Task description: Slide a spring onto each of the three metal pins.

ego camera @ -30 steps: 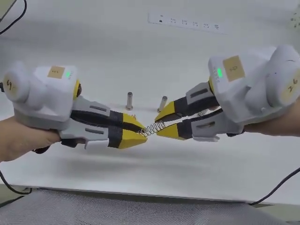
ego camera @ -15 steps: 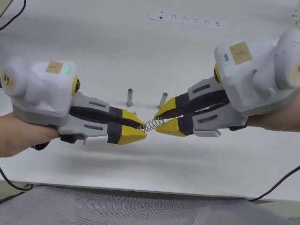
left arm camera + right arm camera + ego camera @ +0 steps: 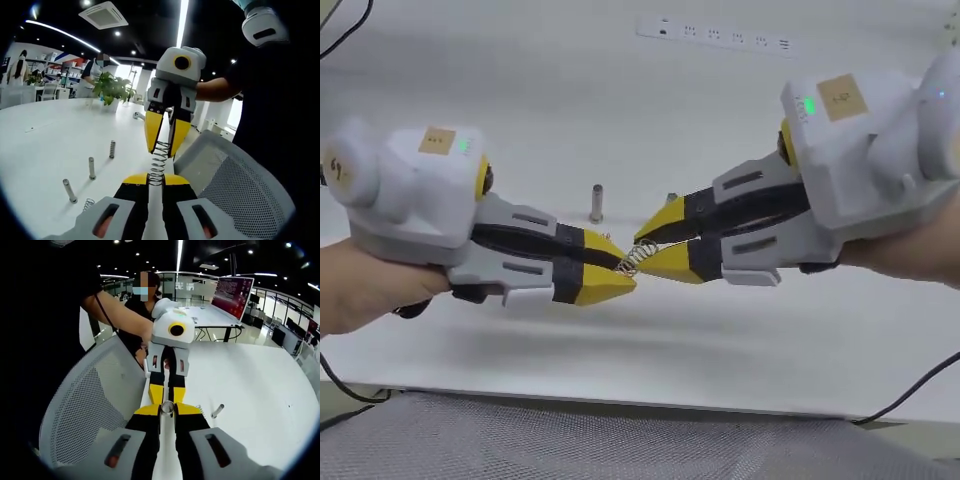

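The round knob [image 3: 342, 170] on the left tool [image 3: 623, 277] carries what may be a 5.

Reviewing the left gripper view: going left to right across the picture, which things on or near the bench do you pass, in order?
bare pin → second bare pin → pin that looks already fitted with a spring → held spring between the jaws → mesh chair back

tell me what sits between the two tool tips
A spring, one end in the left tool, the other in the right tool; clear in the head view.
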Tool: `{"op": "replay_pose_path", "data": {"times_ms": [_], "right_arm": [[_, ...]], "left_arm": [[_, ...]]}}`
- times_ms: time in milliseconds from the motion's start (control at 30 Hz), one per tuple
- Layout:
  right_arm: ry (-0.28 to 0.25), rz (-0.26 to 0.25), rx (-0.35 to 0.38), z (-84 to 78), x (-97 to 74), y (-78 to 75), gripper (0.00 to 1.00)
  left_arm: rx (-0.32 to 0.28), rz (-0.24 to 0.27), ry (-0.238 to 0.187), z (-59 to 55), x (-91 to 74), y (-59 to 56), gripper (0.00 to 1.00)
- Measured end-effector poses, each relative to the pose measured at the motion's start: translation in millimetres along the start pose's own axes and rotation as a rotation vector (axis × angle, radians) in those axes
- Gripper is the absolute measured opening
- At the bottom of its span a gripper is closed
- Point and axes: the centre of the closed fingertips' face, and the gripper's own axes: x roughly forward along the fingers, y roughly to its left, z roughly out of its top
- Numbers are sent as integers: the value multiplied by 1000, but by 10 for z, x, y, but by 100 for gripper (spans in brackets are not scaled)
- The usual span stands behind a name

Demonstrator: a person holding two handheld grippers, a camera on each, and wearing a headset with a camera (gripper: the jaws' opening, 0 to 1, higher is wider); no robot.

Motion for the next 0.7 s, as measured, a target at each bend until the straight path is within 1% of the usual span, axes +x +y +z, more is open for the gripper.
{"op": "replay_pose_path", "data": {"times_ms": [67,333,500,600,667,700], "right_arm": [[-9,-8,0,14,5,-3,8],[-99,-60,42,139,30,-58,8],[-94,-85,13,124,67,-45,8],[-91,-101,-15,121,79,-40,7],[-79,-120,-56,113,87,-55,7],[-76,-124,-61,111,90,-61,7]], "left_arm": [[0,2,-2,4,-2,3,1],[1,8,-26,67,-4,13,1],[22,22,-16,45,8,33,1],[47,34,-12,35,11,45,1],[53,47,-10,29,8,70,1],[59,54,-9,28,6,84,1]]}}
